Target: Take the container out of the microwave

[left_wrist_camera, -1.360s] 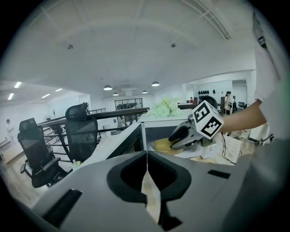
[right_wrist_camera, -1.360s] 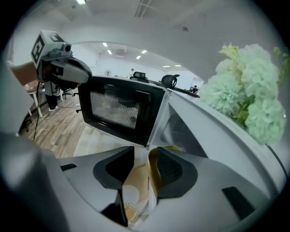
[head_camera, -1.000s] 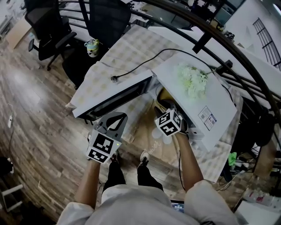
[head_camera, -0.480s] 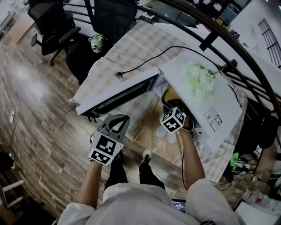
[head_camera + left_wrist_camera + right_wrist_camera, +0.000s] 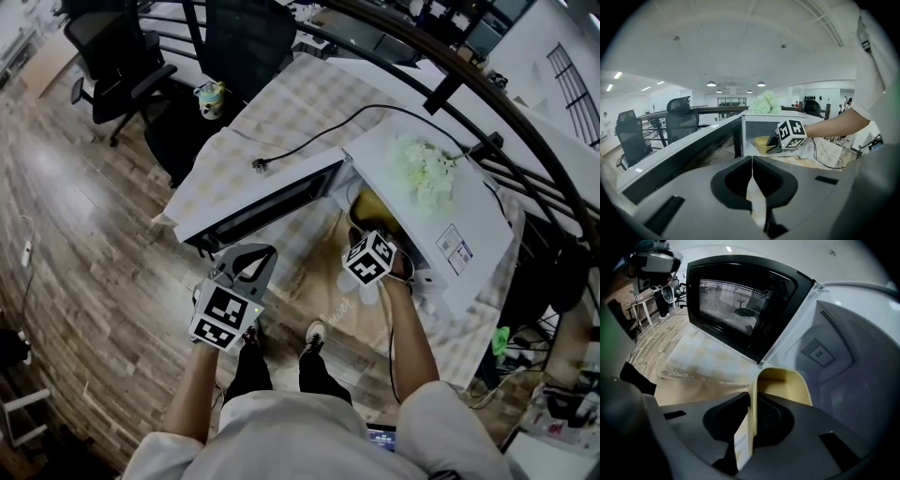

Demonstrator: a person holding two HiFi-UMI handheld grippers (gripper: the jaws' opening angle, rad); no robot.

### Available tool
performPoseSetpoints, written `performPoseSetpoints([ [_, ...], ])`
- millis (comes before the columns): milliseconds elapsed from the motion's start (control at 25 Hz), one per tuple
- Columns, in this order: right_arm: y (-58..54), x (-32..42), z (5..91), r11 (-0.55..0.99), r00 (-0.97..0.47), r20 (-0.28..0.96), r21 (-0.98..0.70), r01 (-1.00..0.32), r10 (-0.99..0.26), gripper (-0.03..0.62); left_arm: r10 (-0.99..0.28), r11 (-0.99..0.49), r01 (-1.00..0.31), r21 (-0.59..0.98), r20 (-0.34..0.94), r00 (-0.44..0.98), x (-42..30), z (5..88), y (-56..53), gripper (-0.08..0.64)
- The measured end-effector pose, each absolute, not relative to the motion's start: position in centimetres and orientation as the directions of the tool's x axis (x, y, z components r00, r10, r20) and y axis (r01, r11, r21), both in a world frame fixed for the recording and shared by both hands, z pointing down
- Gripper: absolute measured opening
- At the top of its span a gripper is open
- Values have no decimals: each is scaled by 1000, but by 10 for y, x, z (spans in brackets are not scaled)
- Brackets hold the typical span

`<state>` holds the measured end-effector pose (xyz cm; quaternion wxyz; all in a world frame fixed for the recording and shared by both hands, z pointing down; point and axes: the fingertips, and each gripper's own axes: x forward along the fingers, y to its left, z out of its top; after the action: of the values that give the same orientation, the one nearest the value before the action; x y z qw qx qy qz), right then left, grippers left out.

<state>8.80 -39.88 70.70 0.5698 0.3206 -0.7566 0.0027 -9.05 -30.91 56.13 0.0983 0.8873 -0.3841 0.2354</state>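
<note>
The right gripper [image 5: 753, 404], jaws just closing, clamps the near wall of the yellow container [image 5: 785, 380] (at the front edge of the microwave [image 5: 843, 348]); the left gripper [image 5: 752, 164] is clenched, empty.

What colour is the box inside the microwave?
The container is pale yellow; the right gripper view shows it best.
</note>
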Motion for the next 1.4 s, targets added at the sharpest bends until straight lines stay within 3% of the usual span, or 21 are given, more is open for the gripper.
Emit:
performPoseSetpoints([
  [760,-337,42,648,713,-145,826,366,-598,-545,43,-632,-735,-677,-35,397,666,-135,509,-303,21],
  [1400,-293,20,523,589,-237,667,368,-720,-706,41,-645,-755,-647,-109,298,703,-128,444,-310,21],
])
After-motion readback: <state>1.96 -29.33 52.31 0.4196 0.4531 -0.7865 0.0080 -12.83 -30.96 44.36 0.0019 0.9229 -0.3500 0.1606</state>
